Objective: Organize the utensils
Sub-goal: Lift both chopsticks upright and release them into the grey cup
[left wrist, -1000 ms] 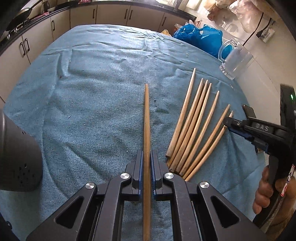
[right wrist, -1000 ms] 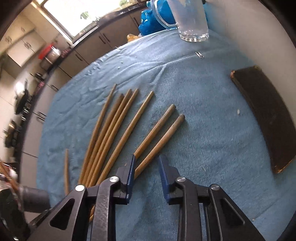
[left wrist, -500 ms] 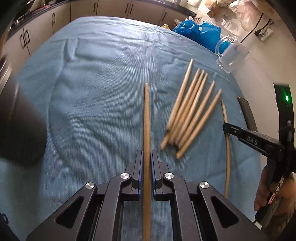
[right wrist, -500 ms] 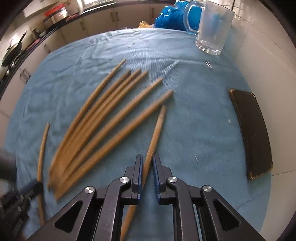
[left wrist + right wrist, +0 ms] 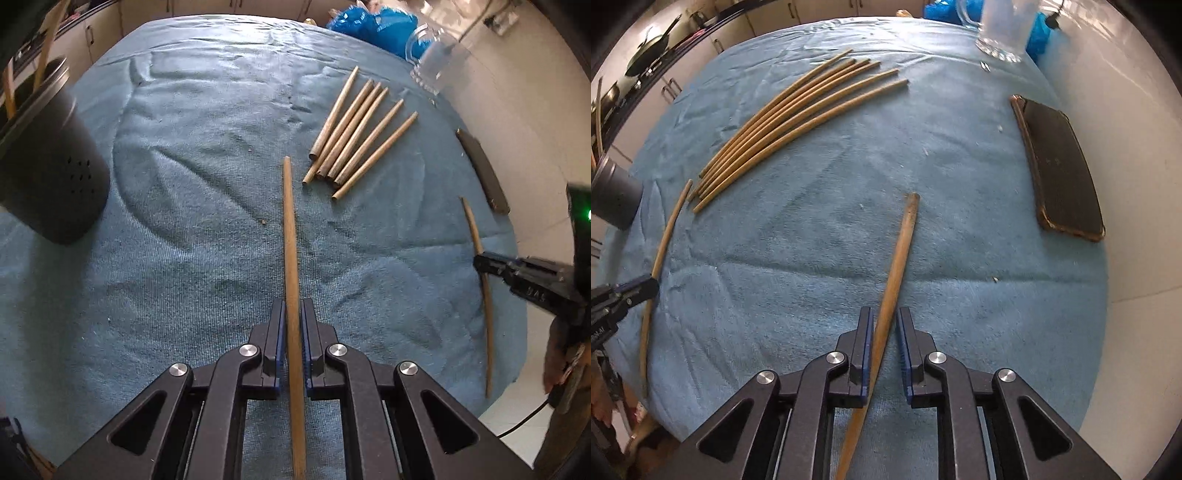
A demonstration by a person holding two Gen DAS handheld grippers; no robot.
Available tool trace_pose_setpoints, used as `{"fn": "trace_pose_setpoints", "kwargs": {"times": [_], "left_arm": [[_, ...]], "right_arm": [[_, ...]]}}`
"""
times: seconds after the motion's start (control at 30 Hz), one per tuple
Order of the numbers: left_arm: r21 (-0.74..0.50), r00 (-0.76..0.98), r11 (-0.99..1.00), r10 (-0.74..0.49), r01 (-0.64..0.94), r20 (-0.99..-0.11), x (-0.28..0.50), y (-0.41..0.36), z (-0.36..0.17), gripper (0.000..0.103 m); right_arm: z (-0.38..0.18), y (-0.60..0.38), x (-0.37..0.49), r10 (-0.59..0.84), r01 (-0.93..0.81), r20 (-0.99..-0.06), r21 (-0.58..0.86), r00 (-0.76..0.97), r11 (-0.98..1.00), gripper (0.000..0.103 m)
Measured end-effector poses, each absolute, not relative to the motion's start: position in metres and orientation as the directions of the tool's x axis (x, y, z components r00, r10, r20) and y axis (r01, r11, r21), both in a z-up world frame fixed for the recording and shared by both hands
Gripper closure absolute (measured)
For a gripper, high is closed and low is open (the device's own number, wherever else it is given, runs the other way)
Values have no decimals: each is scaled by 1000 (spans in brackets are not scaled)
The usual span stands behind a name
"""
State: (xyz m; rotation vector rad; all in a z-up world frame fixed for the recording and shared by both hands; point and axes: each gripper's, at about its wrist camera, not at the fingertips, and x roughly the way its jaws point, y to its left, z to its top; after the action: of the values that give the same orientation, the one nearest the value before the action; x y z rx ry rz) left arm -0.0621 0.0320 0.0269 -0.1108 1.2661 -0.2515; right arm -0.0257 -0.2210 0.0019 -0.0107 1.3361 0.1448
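now each gripper [image 5: 293, 325] [image 5: 884, 332] grips one chopstick [image 5: 290, 236] [image 5: 899, 258].

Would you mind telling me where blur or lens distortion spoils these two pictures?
Left wrist view: the glass mug at the far edge is smeared by motion; the pile of sticks stays sharp. Right wrist view: the fisheye bends the same straight sticks into arcs, and the mug is blurred.

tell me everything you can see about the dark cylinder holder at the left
The dark cylindrical utensil holder looks like matte black or dark grey metal, with a paler rim and small round holes punched in its side. It stands on the blue towel-like cloth at the table's left edge. A few thin wooden sticks rise from its open top. Neither gripper touches it.
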Motion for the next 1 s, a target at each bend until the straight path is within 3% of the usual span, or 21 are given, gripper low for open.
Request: {"fn": "trace_pose_setpoints", "kwargs": {"times": [0.47, 0.63, 0.7, 0.77, 0.8, 0.83, 1.0], "left_arm": [[-119, 192, 963, -168, 240, -967, -34, 8, 26, 94], [-153, 186, 931, -223, 331, -957, -36, -4, 25, 59], [-127, 212, 927, -211, 353, -954, -40, -9, 24, 59], [-99, 246, 933, -192, 346, -950, -44, -9, 24, 74], [-87, 267, 937, -184, 339, -946, -45, -7, 24, 93], [-111, 264, 937, -205, 330, -943, -48, -3, 24, 96], [-177, 312, 942, -266, 285, -912, -63, 16, 26, 96]], "right_arm": [[-3, -202, 29, 31, -104, -995, 20, 97, 994, 85], [-1, -198, 27, 36, -142, -988, 14, 149, 990, 89], [0, -195, 20, 42, -151, -983, 14, 181, 988, 93], [1, -194, 13, 66, -152, -975, 34, 214, 988, 95], [3, -195, 6, 87, -148, -969, 53, 230, 988, 95], [4, -197, 1, 101, -142, -966, 68, 240, 987, 95], [16, -196, -22, 172, -151, -935, 130, 311, 980, 95]]}}
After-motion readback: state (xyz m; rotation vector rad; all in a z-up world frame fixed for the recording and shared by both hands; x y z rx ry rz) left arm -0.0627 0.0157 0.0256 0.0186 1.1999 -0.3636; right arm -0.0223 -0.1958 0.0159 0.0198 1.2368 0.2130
